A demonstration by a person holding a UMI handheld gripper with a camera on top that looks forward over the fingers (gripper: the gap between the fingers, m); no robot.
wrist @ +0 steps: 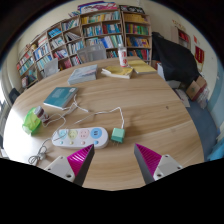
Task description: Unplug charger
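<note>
A white power strip (80,137) lies on the wooden table (150,120), just ahead of my left finger. A small green charger (118,134) sits at its right end, with a white cable (95,115) curling back over the table. My gripper (113,158) is open and empty, its magenta pads (148,157) spread wide, hovering above the table short of the charger. Bare wood shows between the fingers.
A green box (33,121) and a teal box (60,98) lie to the left of the strip. Books (117,71) lie at the far edge. Bookshelves (100,30) line the back wall. A dark chair (176,60) stands at the far right.
</note>
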